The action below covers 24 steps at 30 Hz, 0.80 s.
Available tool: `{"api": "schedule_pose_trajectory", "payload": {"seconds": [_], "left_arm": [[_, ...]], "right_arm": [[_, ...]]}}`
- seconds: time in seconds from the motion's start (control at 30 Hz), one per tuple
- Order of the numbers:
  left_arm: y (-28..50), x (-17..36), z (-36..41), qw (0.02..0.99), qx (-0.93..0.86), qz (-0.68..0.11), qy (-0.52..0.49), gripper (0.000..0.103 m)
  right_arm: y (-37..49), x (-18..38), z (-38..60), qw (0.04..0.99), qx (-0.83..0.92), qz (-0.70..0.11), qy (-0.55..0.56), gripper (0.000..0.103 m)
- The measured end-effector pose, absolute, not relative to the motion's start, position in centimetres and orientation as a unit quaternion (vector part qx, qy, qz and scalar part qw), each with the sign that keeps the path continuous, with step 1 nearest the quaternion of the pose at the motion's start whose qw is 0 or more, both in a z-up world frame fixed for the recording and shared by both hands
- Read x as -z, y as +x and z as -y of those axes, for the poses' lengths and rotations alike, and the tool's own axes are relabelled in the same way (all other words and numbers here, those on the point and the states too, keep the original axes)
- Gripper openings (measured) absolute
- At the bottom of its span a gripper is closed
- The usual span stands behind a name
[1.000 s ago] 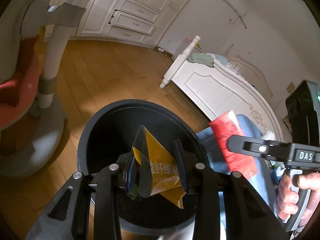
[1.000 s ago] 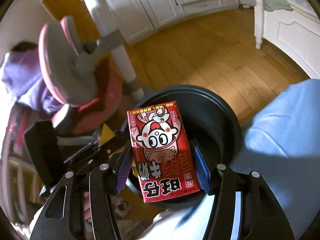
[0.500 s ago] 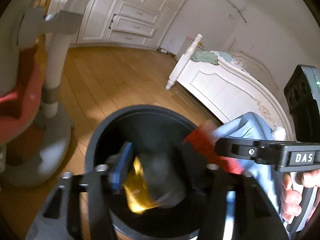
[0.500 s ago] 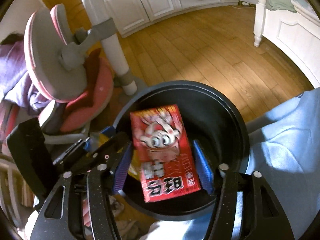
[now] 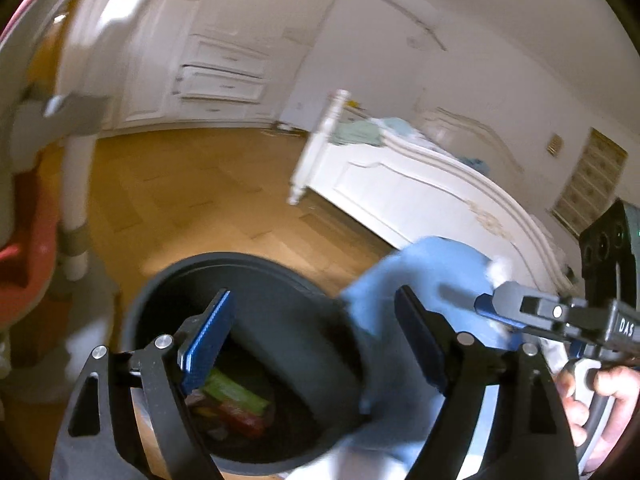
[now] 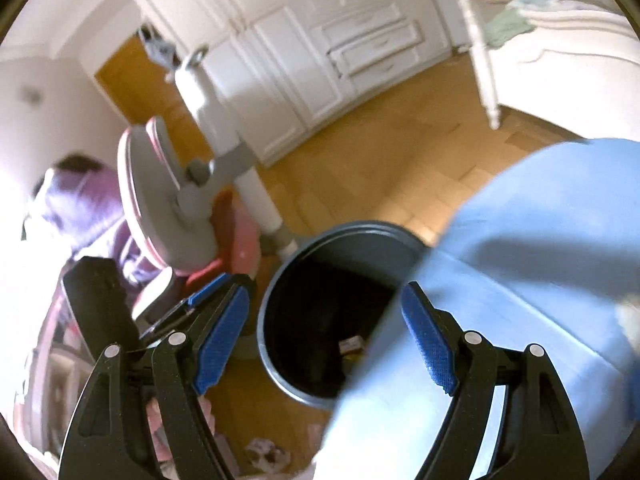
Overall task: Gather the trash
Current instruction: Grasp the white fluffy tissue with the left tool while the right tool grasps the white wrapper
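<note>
Hovering over the dark bin [image 5: 256,272], the left gripper [image 5: 316,344] has its jaws spread wide and holds nothing. Right gripper [image 6: 324,340] is likewise wide apart and empty above the bin. Trash [image 5: 232,400], green and red wrappers, lies at the bin's bottom. Blue cloth [image 6: 520,272] overlaps the bin's rim. Wooden floor [image 5: 192,184] around.

Black two-finger grippers [image 5: 316,344] [image 6: 324,344], blue ribbed pads [image 5: 206,340], silver screws, "DAS" marking; light-blue trouser leg [image 6: 520,280].
</note>
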<state>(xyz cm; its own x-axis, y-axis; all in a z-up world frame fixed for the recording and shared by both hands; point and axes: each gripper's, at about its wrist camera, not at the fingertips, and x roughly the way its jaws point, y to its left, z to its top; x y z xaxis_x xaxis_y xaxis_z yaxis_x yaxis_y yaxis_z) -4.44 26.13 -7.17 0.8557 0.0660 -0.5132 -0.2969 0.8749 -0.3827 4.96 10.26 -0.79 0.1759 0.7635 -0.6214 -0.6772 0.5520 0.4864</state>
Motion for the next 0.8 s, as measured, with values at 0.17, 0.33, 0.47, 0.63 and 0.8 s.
{"api": "schedule_pose_trajectory", "payload": {"seconds": [0.17,0.33,0.47,0.63,0.8], "left_arm": [[-1.1,5.2,-20.4,0.943,-0.016,-0.265,-0.201,0.081],[4.9,3.7,-14.8,0.931,0.07,-0.296,-0.2,0.081],[11.5,3.0,-10.9,0.918,0.127,-0.32,-0.196,0.087],[21.0,4.8,-5.9,0.895,0.151,-0.383,-0.17,0.087],[26.4,7.2,-4.2,0.878,0.139,-0.425,-0.174,0.087]], "right_arm": [[4.7,-0.4,-1.5,0.808,-0.432,-0.397,0.054,0.078],[4.7,-1.8,6.8,0.868,-0.359,-0.342,-0.012,0.078],[6.2,-1.8,10.0,0.886,-0.316,-0.327,-0.087,0.078],[9.7,-1.2,10.3,0.876,-0.319,-0.327,-0.156,0.078],[12.4,1.1,8.9,0.849,-0.325,-0.353,-0.221,0.077]]}}
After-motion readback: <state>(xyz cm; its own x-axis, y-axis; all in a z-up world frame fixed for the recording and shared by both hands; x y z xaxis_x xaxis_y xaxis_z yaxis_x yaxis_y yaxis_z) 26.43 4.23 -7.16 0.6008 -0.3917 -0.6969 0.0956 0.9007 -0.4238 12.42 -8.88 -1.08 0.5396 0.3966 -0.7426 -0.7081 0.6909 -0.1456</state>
